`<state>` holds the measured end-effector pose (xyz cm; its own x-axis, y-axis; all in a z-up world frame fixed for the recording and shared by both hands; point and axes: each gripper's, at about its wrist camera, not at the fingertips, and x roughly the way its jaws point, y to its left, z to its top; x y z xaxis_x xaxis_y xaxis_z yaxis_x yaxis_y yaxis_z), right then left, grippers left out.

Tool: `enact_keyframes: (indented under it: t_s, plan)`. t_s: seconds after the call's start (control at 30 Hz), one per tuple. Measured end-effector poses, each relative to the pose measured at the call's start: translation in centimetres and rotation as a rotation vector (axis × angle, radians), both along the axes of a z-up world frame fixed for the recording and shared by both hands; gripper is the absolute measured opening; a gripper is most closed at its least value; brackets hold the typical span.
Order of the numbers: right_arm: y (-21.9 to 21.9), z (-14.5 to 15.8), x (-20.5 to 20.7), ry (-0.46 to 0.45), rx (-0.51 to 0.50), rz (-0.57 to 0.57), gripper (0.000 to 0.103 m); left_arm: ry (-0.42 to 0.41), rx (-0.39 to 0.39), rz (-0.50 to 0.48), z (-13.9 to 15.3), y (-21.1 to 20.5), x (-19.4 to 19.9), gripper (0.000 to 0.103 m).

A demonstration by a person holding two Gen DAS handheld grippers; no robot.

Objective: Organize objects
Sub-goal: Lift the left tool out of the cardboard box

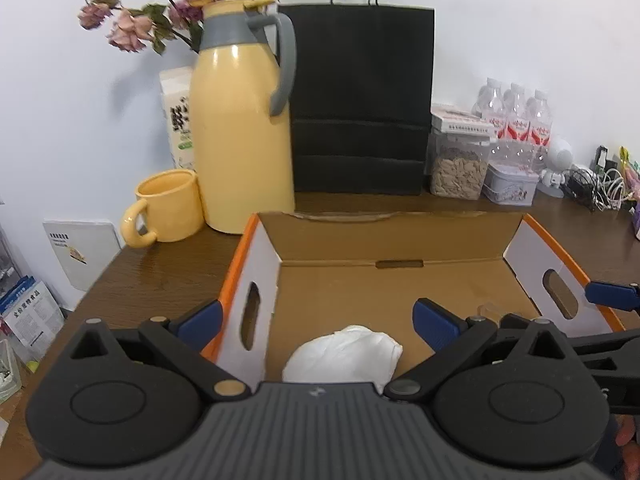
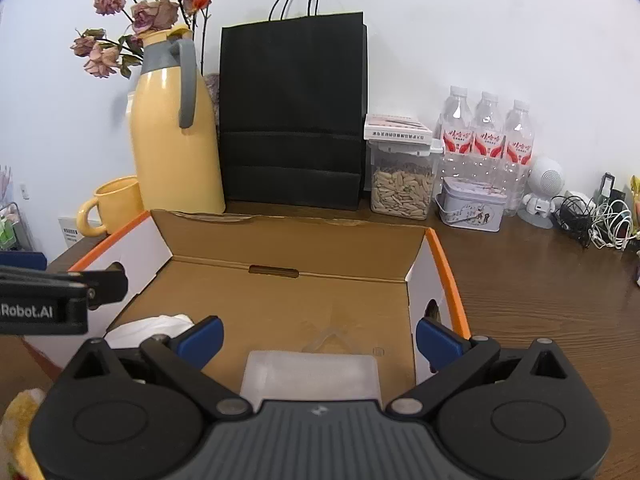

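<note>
An open cardboard box (image 1: 400, 280) with orange-edged white flaps sits on the brown table; it also shows in the right wrist view (image 2: 280, 280). A crumpled white bag (image 1: 344, 354) lies inside at its near left, also seen in the right wrist view (image 2: 152, 328). A translucent plastic box (image 2: 312, 376) lies inside at the near right. My left gripper (image 1: 318, 322) is open and empty above the white bag. My right gripper (image 2: 320, 336) is open and empty above the plastic box. The right gripper's finger (image 1: 612, 296) shows at the left view's right edge.
Behind the box stand a yellow thermos (image 1: 240, 128), a yellow mug (image 1: 168, 208), a black paper bag (image 1: 360, 100), a seed jar (image 2: 402, 184), a tin (image 2: 472, 208), three water bottles (image 2: 488, 136) and tangled cables (image 2: 600, 220). Dried roses (image 1: 136, 20) rise behind the thermos.
</note>
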<state>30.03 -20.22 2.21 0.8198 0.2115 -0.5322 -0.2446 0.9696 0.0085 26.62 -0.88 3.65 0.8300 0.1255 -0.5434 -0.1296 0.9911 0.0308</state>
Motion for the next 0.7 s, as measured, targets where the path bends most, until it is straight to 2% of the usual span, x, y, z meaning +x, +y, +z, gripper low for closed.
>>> enact_keyframes:
  t_s: [0.37, 0.5, 0.7]
  plan:
    - [-2.7, 2.1, -6.3, -0.066, -0.019, 0.021, 0.103, -0.099, -0.052, 0.019, 2.3, 2.5, -7.4, 0.103]
    - [-4.0, 1.6, -9.1, -0.058, -0.031, 0.026, 0.103, -0.112, -0.078, -0.001, 1.9, 3.6, -10.3, 0.103]
    - [-5.7, -0.3, -12.3, -0.01, -0.051, 0.016, 0.103, -0.102, -0.059, 0.011, 0.3, 5.1, -14.0, 0.103]
